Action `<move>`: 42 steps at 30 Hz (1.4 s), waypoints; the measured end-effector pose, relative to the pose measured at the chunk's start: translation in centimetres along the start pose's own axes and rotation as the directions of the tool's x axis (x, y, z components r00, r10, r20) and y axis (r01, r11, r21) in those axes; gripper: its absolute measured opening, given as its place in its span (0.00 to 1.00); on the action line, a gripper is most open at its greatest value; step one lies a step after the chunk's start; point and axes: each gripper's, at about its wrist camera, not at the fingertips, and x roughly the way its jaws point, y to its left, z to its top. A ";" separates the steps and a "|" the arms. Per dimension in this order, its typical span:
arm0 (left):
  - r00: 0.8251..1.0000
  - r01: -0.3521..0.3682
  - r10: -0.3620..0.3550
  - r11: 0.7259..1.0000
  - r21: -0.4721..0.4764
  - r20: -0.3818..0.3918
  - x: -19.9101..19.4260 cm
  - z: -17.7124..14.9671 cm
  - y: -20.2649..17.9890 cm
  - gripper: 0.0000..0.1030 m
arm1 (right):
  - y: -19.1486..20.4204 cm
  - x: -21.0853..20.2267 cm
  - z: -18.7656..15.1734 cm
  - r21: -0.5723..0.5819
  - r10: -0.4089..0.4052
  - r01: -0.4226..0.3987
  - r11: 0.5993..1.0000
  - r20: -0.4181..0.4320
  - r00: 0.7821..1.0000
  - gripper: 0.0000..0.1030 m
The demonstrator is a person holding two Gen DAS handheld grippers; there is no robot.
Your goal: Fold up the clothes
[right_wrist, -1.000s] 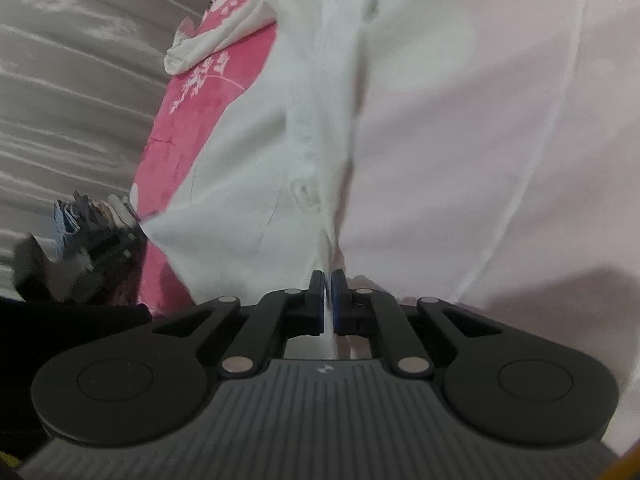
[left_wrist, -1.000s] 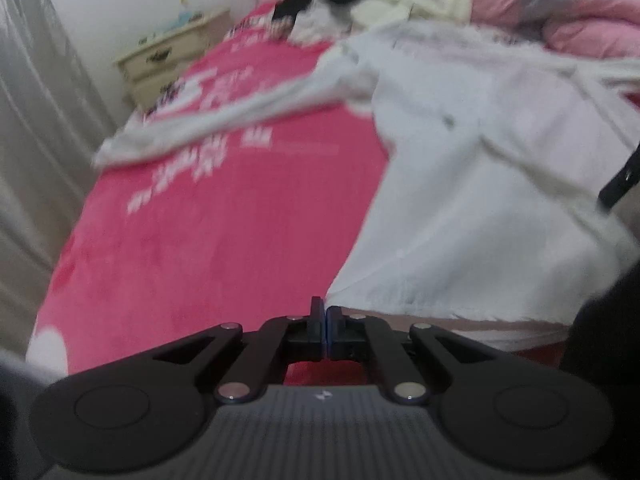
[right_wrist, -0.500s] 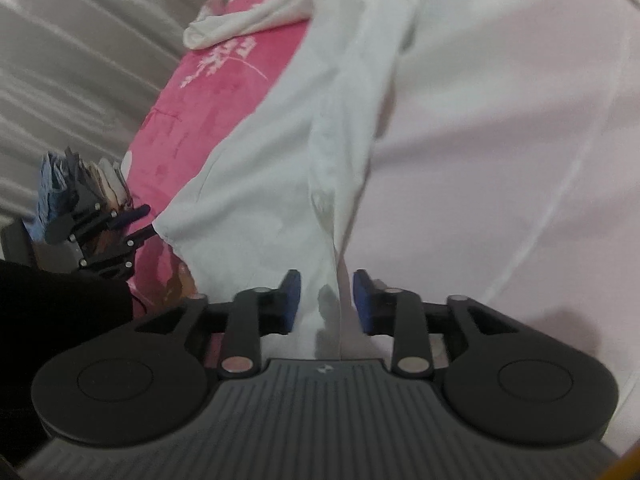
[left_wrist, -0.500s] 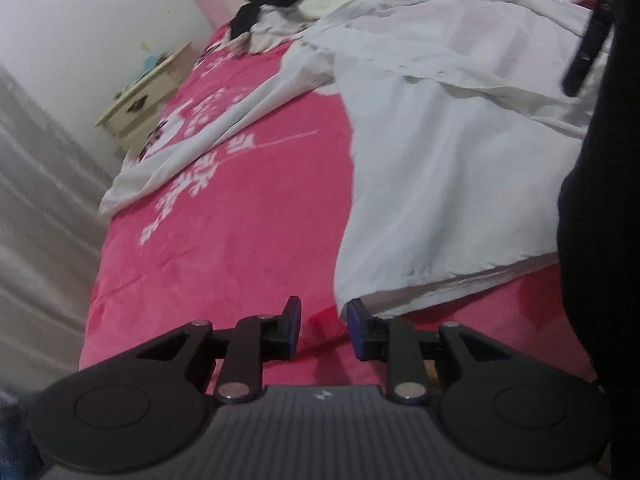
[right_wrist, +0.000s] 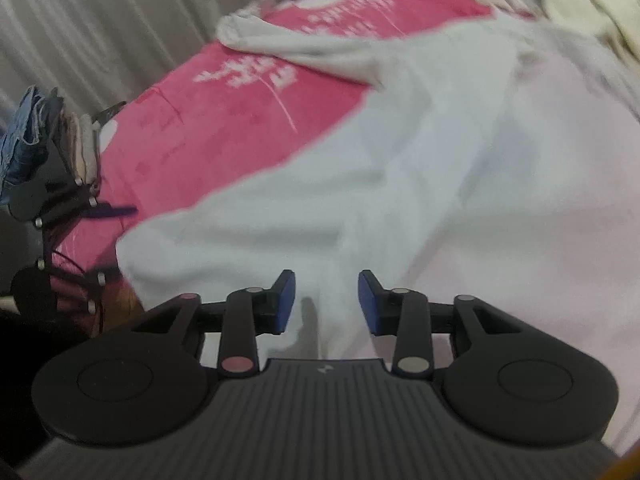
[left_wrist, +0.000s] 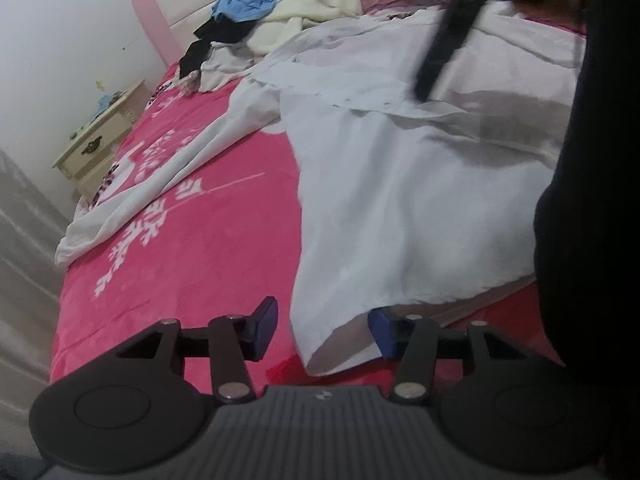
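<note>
White shirt [left_wrist: 392,200] is spread across the pink blanket [left_wrist: 192,248], one sleeve [left_wrist: 160,176] stretched leftward, seemingly laid flat for folding. Its hem corner is straddled by the wide-open, empty left gripper [left_wrist: 324,330]. Fabric is likewise straddled, ungripped, by the open right gripper [right_wrist: 326,300]. Piled clothes [left_wrist: 280,12] are seen beyond.

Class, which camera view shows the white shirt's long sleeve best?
The left wrist view. There the sleeve runs sharp and unbroken across the pink blanket, from body to cuff. The right wrist view shows the sleeve too, but blurred and far off.
</note>
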 end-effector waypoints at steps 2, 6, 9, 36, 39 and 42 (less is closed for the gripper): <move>1.000 -0.016 0.016 1.000 -0.003 0.016 0.1 0.1 0.0 0.50 | 0.7 1.1 1.4 -0.069 -0.027 0.028 0.997 0.016 0.999 0.44; 0.998 -0.035 0.037 0.999 -0.029 0.054 0.2 0.3 0.3 0.50 | 0.7 3.5 2.7 -0.143 -0.134 0.134 0.981 0.012 0.991 0.44; 0.998 -0.025 0.029 0.998 -0.054 0.064 0.4 0.5 0.4 0.49 | -0.1 5.0 3.1 -0.154 -0.171 0.168 0.974 -0.010 0.985 0.41; 1.000 -0.023 0.024 0.975 -0.219 0.004 0.2 -1.5 0.5 0.02 | -11.4 -5.5 -6.3 0.581 -0.256 0.117 0.805 0.162 0.953 0.00; 1.000 -0.020 0.020 0.978 -0.209 -0.001 0.4 -1.7 0.4 0.02 | -12.5 -5.4 -9.4 0.672 -0.259 0.113 0.732 0.122 0.958 0.00; 1.000 -0.017 0.017 0.981 -0.193 -0.004 0.5 -1.6 0.3 0.02 | -13.4 -5.7 -10.8 0.745 -0.231 0.052 0.665 0.140 0.963 0.00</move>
